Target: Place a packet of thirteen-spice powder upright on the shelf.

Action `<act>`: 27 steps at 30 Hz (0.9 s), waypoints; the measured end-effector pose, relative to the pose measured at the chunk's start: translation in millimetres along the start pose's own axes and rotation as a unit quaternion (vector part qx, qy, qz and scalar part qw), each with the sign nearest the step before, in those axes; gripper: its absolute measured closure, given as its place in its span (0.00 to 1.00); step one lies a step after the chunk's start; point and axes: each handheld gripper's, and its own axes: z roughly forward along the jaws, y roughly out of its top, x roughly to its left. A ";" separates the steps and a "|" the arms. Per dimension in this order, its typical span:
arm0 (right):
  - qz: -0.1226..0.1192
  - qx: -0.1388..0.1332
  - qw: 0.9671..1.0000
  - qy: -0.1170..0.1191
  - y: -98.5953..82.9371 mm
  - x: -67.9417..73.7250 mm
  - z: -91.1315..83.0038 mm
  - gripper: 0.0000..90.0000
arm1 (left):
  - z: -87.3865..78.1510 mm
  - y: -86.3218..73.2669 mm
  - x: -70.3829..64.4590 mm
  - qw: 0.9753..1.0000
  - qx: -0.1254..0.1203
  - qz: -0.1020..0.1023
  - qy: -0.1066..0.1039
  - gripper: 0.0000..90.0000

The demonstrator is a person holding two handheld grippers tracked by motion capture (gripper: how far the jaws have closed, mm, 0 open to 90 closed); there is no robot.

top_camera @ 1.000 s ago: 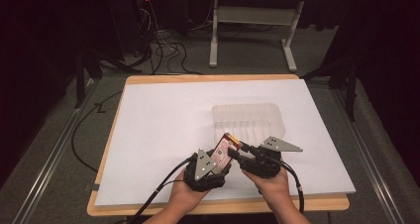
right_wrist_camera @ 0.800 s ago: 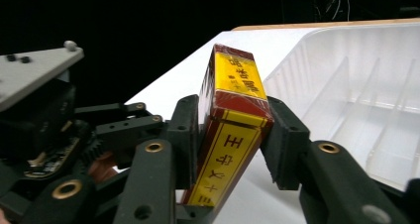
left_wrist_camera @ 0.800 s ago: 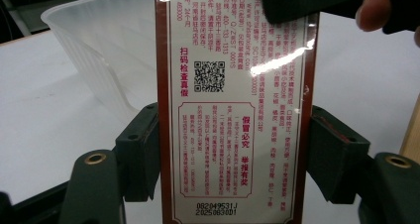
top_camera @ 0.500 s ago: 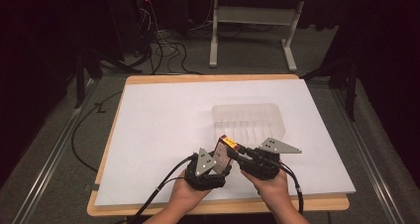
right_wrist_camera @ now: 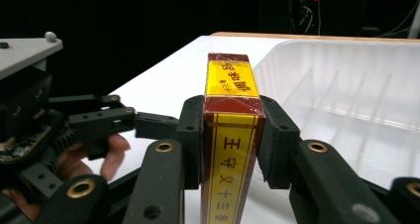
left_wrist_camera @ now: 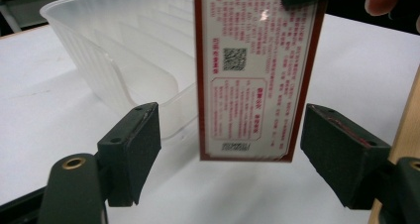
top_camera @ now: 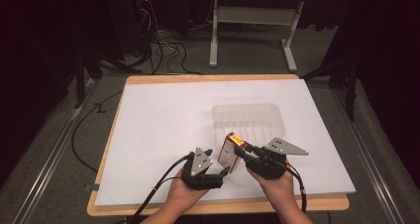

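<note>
A narrow red and yellow box [top_camera: 232,148] with a white printed back [left_wrist_camera: 252,70] hangs above the white table sheet, just in front of the clear plastic tray [top_camera: 247,107]. My right gripper [top_camera: 238,152] is shut on the box's narrow sides [right_wrist_camera: 230,110], and its pads [right_wrist_camera: 190,135] press in from both sides. My left gripper [top_camera: 223,176] is open just left of the box. Its jaws stand apart on either side of the box's lower end [left_wrist_camera: 245,144] without touching it.
The ribbed clear tray [left_wrist_camera: 124,50] lies empty on the right half of the white sheet [top_camera: 163,125]. The wooden table edge [top_camera: 218,206] runs close under both hands. Cables trail from the grippers off the front edge. Dark floor and a desk frame lie beyond.
Both hands have shifted slightly toward the front edge. The box has stayed in the right gripper, and the left gripper has remained open beside it.
</note>
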 end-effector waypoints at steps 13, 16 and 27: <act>-0.003 -0.013 0.999 -0.034 0.5 -15.6 -16.8 0.76 | -13.7 -1.1 23.5 1.000 -0.007 -0.015 0.021 0.28; -0.003 -0.015 0.999 -0.041 0.2 -18.7 -19.4 0.76 | -17.2 -1.5 30.1 0.999 -0.008 -0.020 0.029 0.29; -0.003 -0.022 0.997 -0.070 0.7 -31.6 -33.3 0.76 | -31.2 -0.1 49.6 0.998 -0.016 -0.032 0.058 0.28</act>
